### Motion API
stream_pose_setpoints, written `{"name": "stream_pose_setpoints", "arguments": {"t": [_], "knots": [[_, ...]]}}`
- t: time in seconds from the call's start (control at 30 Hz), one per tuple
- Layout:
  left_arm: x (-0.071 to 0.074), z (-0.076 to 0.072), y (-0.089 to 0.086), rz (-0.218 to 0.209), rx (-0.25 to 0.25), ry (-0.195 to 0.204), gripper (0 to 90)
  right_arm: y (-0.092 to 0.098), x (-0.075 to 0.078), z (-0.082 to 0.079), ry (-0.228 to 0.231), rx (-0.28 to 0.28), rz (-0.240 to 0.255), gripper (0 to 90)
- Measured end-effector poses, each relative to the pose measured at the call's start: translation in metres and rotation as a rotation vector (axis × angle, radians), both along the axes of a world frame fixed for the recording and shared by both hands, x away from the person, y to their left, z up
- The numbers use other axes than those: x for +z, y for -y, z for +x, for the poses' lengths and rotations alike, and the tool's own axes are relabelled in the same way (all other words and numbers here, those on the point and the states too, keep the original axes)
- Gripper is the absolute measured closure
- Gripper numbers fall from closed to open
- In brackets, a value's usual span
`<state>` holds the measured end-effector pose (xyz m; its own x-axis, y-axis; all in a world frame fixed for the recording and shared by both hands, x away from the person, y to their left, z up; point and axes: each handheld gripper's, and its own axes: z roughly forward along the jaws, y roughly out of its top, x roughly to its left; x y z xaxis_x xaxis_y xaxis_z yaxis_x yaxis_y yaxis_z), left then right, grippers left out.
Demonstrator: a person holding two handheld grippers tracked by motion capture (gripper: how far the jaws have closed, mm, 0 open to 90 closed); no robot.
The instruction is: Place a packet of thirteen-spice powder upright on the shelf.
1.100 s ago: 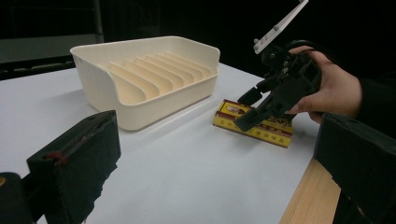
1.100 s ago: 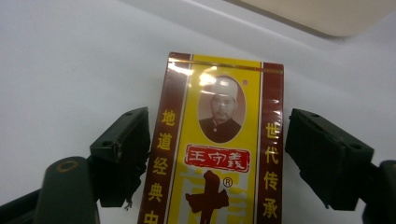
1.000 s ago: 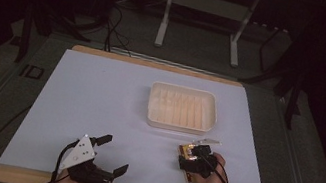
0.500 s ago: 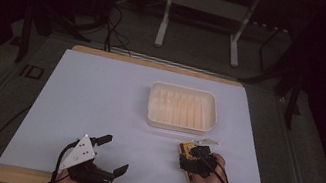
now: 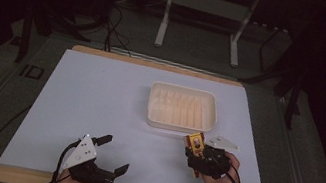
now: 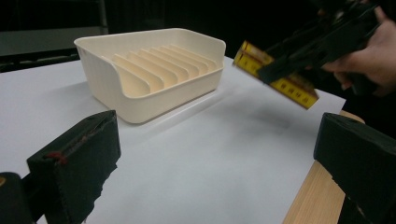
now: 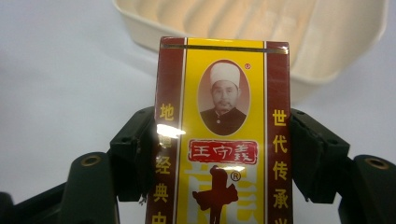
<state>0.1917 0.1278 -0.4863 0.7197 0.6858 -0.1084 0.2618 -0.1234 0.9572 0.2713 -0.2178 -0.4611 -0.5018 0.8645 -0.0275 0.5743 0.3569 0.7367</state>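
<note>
Low in the high view, my left gripper (image 5: 109, 155) sits near the front edge of the bench (image 5: 98, 100), jaws spread wide with nothing between them. Over at lower right my right gripper (image 5: 197, 151) has its jaws pinching a yellow-and-red box (image 7: 224, 140), one pad on each long side, about halfway up. From the left gripper view the box (image 6: 275, 77) hangs tilted and clear of the sheet, just short of the tray (image 5: 182, 107).

Going by looks, the box is light cardboard, stiff enough along the edges but easy to crush if I squeeze hard. The print is glossy, so I'd guess it could slide in the pads. Gripping across the narrow sides seems right to me, since the flat faces would probably buckle.

The tray sits mid-frame, a bit right of centre, with a row of ribs inside making narrow slots. Its near wall is the edge to clear, so I figure the box has to go over it before dropping in. Lots of open sheet to the left and behind, less toward the right edge.
</note>
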Motion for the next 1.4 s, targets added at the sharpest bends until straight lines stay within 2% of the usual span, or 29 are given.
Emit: {"name": "stream_pose_setpoints", "arguments": {"t": [0.13, 0.3, 0.47, 0.57, 0.6, 0.63, 0.73, 0.8, 0.83, 0.87, 1.0, 1.07, 1.13, 1.17, 1.23, 1.4], "knots": [[0.002, -0.002, 0.005, 0.024, 0.011, -0.010, 1.5, 0.000, 0.010, -0.011, 0.090, 0.044, 0.046, 32.1], [0.007, -0.001, 0.011, 0.037, 0.030, -0.031, 1.5, -0.003, 0.021, -0.017, 0.146, 0.065, 0.082, 32.1], [0.020, 0.002, 0.013, 0.006, 0.050, -0.056, 1.5, -0.007, 0.030, -0.021, 0.200, 0.095, 0.106, 32.1], [0.026, 0.006, 0.014, -0.008, 0.042, -0.073, 1.9, -0.011, 0.034, -0.021, 0.225, 0.110, 0.108, 32.2], [0.031, 0.009, 0.015, -0.009, 0.040, -0.083, 1.9, -0.011, 0.034, -0.021, 0.225, 0.110, 0.108, 32.2], [0.038, 0.013, 0.019, -0.006, 0.040, -0.102, 1.9, -0.012, 0.037, -0.024, 0.252, 0.119, 0.125, 32.2], [0.050, 0.021, 0.028, -0.009, 0.022, -0.127, 1.9, -0.013, 0.039, -0.028, 0.286, 0.127, 0.135, 32.1], [0.055, 0.024, 0.033, -0.014, 0.016, -0.123, 1.9, -0.014, 0.039, -0.029, 0.297, 0.129, 0.136, 32.2], [0.063, 0.028, 0.040, -0.011, 0.008, -0.115, 1.8, -0.014, 0.042, -0.032, 0.324, 0.135, 0.147, 32.2], [0.067, 0.031, 0.045, -0.020, 0.002, -0.111, 1.8, -0.014, 0.043, -0.032, 0.332, 0.137, 0.146, 32.2], [0.078, 0.039, 0.060, -0.041, -0.016, -0.095, 1.8, -0.016, 0.046, -0.036, 0.376, 0.144, 0.153, 32.2], [0.081, 0.043, 0.067, -0.053, -0.028, -0.087, 1.8, -0.018, 0.046, -0.036, 0.387, 0.148, 0.158, 32.2], [0.081, 0.043, 0.067, -0.053, -0.028, -0.087, 1.8, -0.018, 0.046, -0.037, 0.398, 0.148, 0.162, 32.2], [0.084, 0.046, 0.075, -0.063, -0.057, -0.065, 1.8, -0.018, 0.046, -0.037, 0.398, 0.148, 0.162, 32.2], [0.086, 0.048, 0.081, -0.077, -0.078, -0.065, 1.9, -0.017, 0.047, -0.038, 0.434, 0.142, 0.182, 32.1], [0.089, 0.051, 0.092, -0.112, -0.084, -0.050, 1.9, -0.018, 0.044, -0.036, 0.464, 0.130, 0.189, 32.1]]}}
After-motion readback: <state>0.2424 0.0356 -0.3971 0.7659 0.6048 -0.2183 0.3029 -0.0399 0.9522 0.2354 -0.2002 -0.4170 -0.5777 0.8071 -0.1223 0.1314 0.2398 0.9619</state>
